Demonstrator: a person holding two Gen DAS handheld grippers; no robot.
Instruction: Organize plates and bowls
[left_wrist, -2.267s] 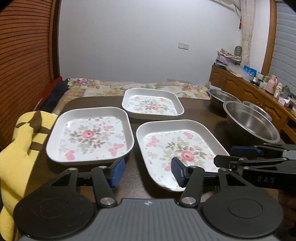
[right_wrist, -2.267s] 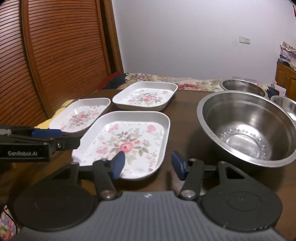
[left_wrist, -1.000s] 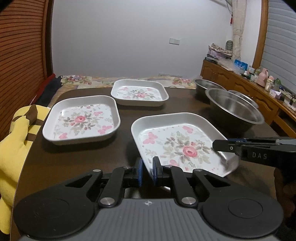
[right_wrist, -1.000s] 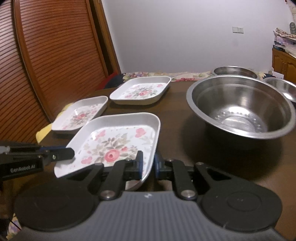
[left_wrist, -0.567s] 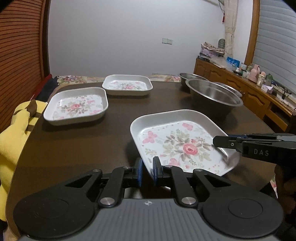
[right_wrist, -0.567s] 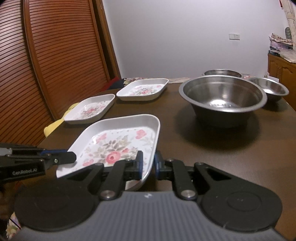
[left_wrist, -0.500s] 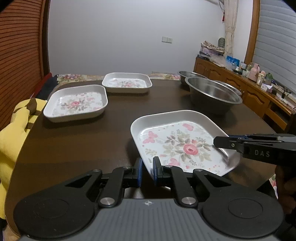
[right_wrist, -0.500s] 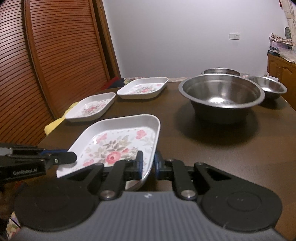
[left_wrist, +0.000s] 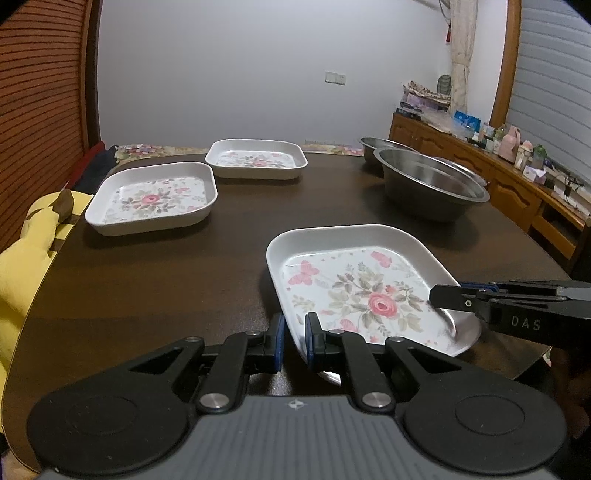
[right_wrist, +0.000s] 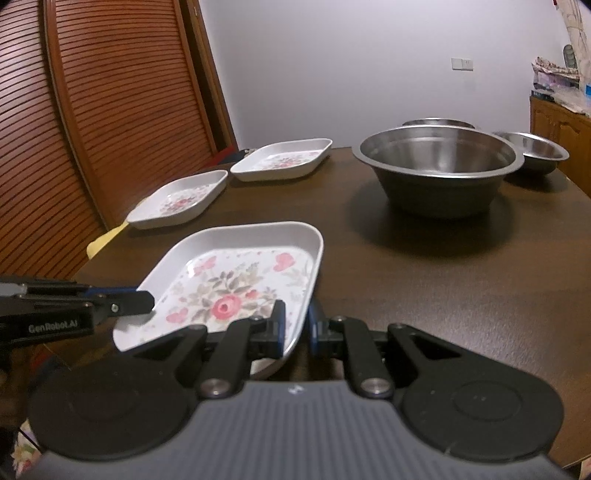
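The left gripper (left_wrist: 294, 341) is pinching the near left rim of the flowered plate (left_wrist: 354, 288), its blue pads pressed on both sides of the rim. The right gripper (right_wrist: 296, 325) is pinching the near right rim of the same plate in the same way. The plate sits low over the near edge of the dark table (left_wrist: 221, 266), at about 1 o'clock in the left wrist view; whether it touches the table is hard to tell.

Farther off, at 11 o'clock, a second flowered plate (left_wrist: 153, 197) lies flat. Just behind it, at 12 o'clock, lies a third flowered plate (left_wrist: 256, 158). At 2 o'clock stands a big metal bowl (left_wrist: 428, 184), with a smaller metal bowl (right_wrist: 533, 149) near it.
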